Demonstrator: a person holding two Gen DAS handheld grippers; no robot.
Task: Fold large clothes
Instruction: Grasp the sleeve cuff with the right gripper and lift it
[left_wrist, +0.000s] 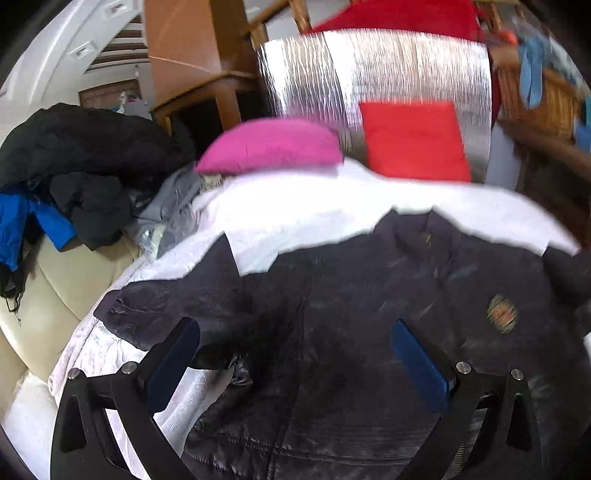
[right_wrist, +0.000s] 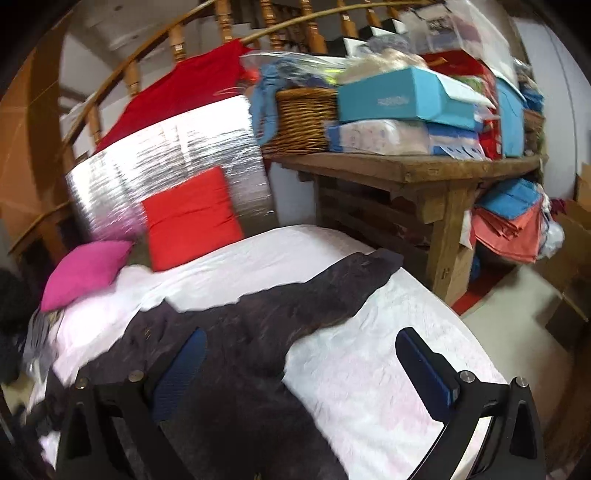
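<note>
I see one dark, near-black jacket (left_wrist: 369, 302) spread flat and open on the white-covered bed (left_wrist: 295, 206). A seam runs down its middle, and a small round patch sits on one chest side. In the right wrist view one sleeve (right_wrist: 332, 291) stretches out straight toward the bed's far corner. Its surface looks slightly shiny and wrinkled.

Cluttered room. White-covered bed (right_wrist: 369, 369) in foreground. Silver foil panel (right_wrist: 166, 162) propped at bed's far end, red cushion (right_wrist: 192, 218) leaning against it, pink pillow (right_wrist: 85, 273) just beside. Wooden stair railing (right_wrist: 177, 40) curving behind. Rough wooden counter (right_wrist: 417, 170) at right, loaded with wicker basket (right_wrist: 303, 118) and teal box (right_wrist: 406, 99). Dark clothes pile (left_wrist: 85, 162) on cream sofa (left_wrist: 48, 288) at left. Pale floor (right_wrist: 517, 314).
</note>
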